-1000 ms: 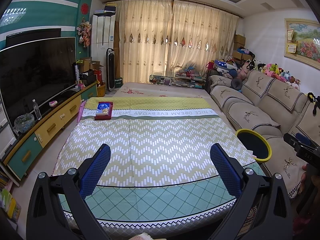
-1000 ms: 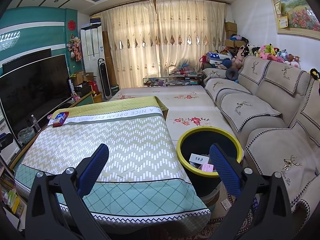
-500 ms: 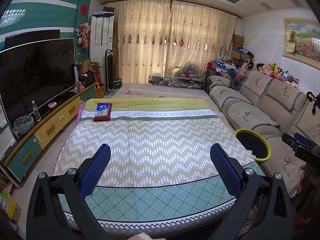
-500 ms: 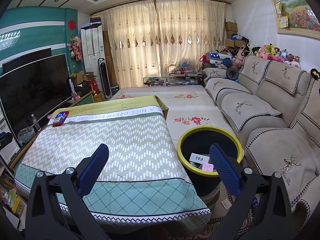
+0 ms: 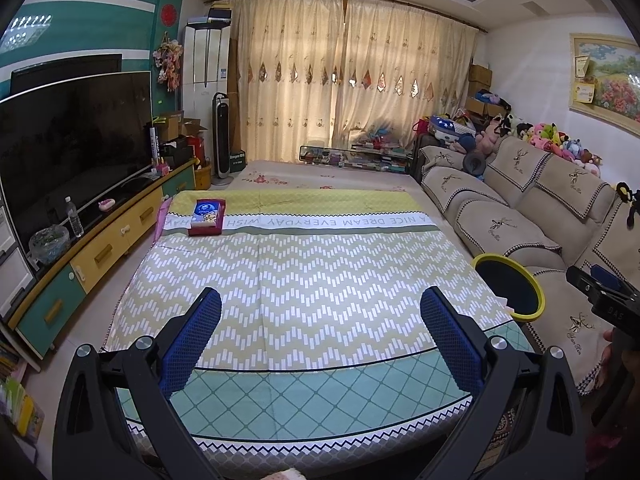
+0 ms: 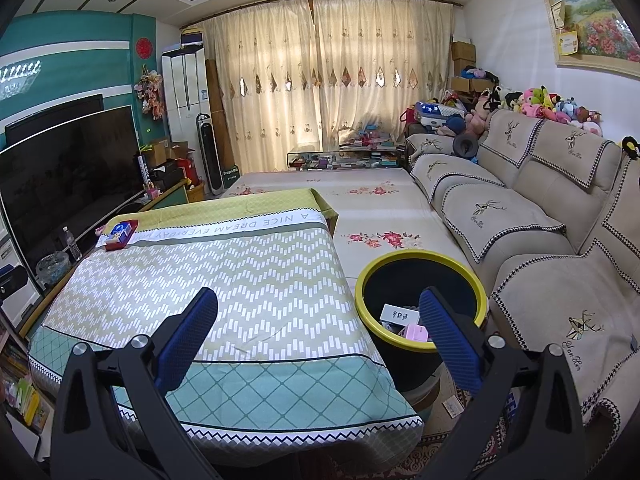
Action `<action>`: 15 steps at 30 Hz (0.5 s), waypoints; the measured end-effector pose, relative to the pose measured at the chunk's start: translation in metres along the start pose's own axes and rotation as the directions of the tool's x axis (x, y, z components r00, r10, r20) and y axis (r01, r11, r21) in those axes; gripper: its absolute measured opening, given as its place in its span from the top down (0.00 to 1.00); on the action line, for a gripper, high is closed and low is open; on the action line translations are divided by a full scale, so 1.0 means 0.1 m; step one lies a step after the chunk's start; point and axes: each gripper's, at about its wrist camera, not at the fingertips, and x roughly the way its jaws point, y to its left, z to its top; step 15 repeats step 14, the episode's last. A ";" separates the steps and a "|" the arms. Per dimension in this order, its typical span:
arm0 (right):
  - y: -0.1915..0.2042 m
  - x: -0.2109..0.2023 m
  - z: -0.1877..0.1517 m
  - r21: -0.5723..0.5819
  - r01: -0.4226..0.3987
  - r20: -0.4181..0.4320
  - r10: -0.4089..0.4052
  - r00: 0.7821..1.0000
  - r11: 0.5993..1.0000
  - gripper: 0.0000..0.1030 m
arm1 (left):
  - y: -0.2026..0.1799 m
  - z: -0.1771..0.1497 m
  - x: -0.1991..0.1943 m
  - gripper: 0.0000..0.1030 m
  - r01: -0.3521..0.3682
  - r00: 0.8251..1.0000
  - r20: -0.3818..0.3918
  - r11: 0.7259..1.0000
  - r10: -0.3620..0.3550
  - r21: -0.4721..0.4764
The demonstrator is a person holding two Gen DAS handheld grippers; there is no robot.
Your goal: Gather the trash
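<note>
A black bin with a yellow rim [image 6: 420,280] stands on the floor between the table and the sofa; a white card and a pink box lie inside it. In the left wrist view the same bin [image 5: 508,292] shows at the table's right edge. My left gripper [image 5: 320,336] hangs open above the near end of the table, nothing between its blue pads. My right gripper [image 6: 318,336] is open and empty too, over the table's near right corner, its right finger in front of the bin. A blue and red tissue box [image 5: 207,217] lies at the far left of the table.
The table wears a patterned cloth [image 5: 312,280]. A beige sofa [image 6: 540,240] runs along the right wall with plush toys on top. A TV [image 5: 72,144] on a low cabinet lines the left side. The right gripper's body [image 5: 604,300] appears at the left view's right edge.
Both grippers stay open and empty. The left wrist view has lifted and drifted slightly; the right one has hardly moved.
</note>
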 end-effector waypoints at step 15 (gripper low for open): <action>0.00 0.01 -0.02 0.003 -0.001 -0.003 0.001 1.000 1.000 0.07 | 0.06 0.01 0.01 0.05 -0.007 1.000 -0.005 1.000 0.007 -0.018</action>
